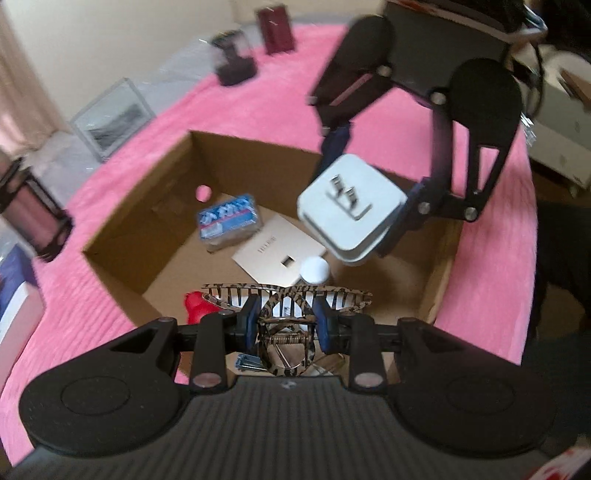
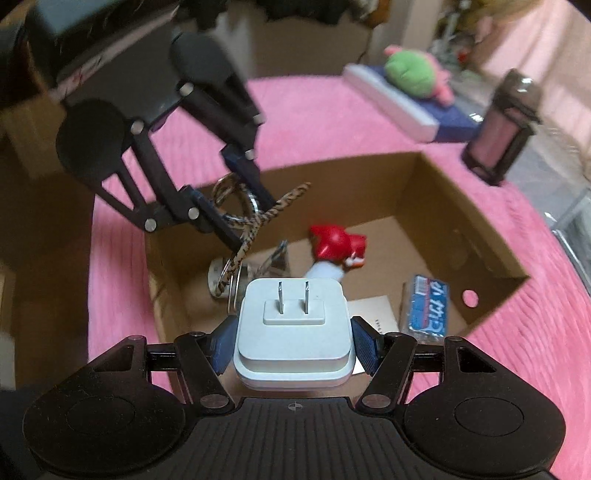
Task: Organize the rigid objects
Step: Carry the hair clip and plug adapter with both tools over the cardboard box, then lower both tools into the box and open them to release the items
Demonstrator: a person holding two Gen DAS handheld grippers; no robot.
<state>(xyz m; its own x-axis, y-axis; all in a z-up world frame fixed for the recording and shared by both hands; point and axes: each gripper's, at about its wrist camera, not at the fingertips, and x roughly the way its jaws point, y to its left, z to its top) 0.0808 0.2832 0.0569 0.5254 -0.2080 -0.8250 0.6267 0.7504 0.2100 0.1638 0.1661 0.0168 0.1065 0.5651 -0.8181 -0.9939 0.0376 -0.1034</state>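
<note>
Two grippers over an open cardboard box (image 1: 147, 206), both loaded. Left gripper (image 1: 286, 326) clamped on a tortoiseshell hair claw clip (image 1: 286, 306), blue pads (image 1: 250, 325) pressed against the clip's hinge from both sides, toothed jaws of the clip spread wide toward the box. Right gripper (image 2: 293, 341) closed on a white plug adapter (image 2: 293, 332), two flat metal prongs pointing away from the camera, blue pads (image 2: 365, 343) against its left and right flanks. Both held items up in the air above the box interior, not resting on its floor; seen from the left wrist, adapter (image 1: 351, 210) hanging over the far right part of the box; seen from the right wrist, clip (image 2: 258, 218) hanging over the near left corner.

On the box floor: blue-and-white wrapped packet (image 1: 229, 221) toward one wall near a round hole (image 1: 203, 192), flat beige card (image 1: 277, 251), small white round object (image 1: 314, 269), red figure (image 2: 340, 243), and some metal bits under the clip, too blurred to name. Box sitting on a pink fluffy bed cover (image 1: 258, 99). Beyond the box on the cover: clear acrylic case (image 1: 110, 118), dark red box (image 1: 275, 27), black-framed lantern-like holder with pink inside (image 2: 498, 129), and a green and pink plush toy (image 2: 413, 74) lying on a white and navy flat box (image 2: 399, 103).
</note>
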